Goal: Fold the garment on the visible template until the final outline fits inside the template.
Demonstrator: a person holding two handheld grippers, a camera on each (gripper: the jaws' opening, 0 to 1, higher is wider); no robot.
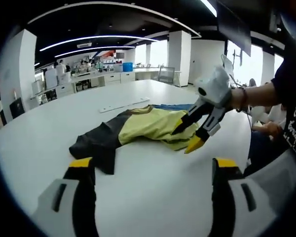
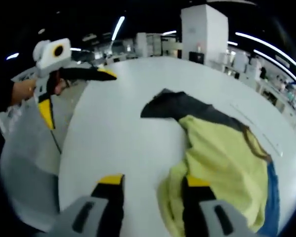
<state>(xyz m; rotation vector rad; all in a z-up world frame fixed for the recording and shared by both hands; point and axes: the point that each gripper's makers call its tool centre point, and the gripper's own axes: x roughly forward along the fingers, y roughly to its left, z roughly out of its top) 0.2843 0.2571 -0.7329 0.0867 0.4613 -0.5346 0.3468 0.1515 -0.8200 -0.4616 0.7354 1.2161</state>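
In the left gripper view, my left gripper (image 1: 153,170) rises from the six o'clock edge, its two yellow-tipped jaws spread wide with bare table between them and nothing held. The round white table (image 1: 153,207) takes up most of the picture. The garment (image 1: 138,129) lies crumpled at the centre, just past my jaws at twelve o'clock: a yellow body with a dark sleeve trailing toward nine o'clock. A strip of blue fabric (image 1: 172,106) peeks out from behind the garment at about one o'clock. My right gripper (image 1: 186,139) comes in from three o'clock, jaws parted, tips down at the near edge of the yellow cloth; I cannot tell whether they touch it. A flat white strip (image 1: 124,104) lies on the table beyond the garment at eleven o'clock. Farther off stand white cabinets (image 1: 89,81) and a white pillar (image 1: 181,57).

In the right gripper view, my right gripper (image 2: 153,181) rises from six o'clock with jaws apart. The right jaw lies against the yellow cloth of the garment (image 2: 222,163), which spreads toward three and four o'clock; the left jaw is over bare table. The dark sleeve reaches toward twelve o'clock. Blue fabric (image 2: 274,197) edges the garment at four o'clock. My left gripper (image 2: 71,94) hangs at ten o'clock, beyond the table's rim (image 2: 69,148), jaws spread and empty. A white pillar (image 2: 204,32) stands at one o'clock.
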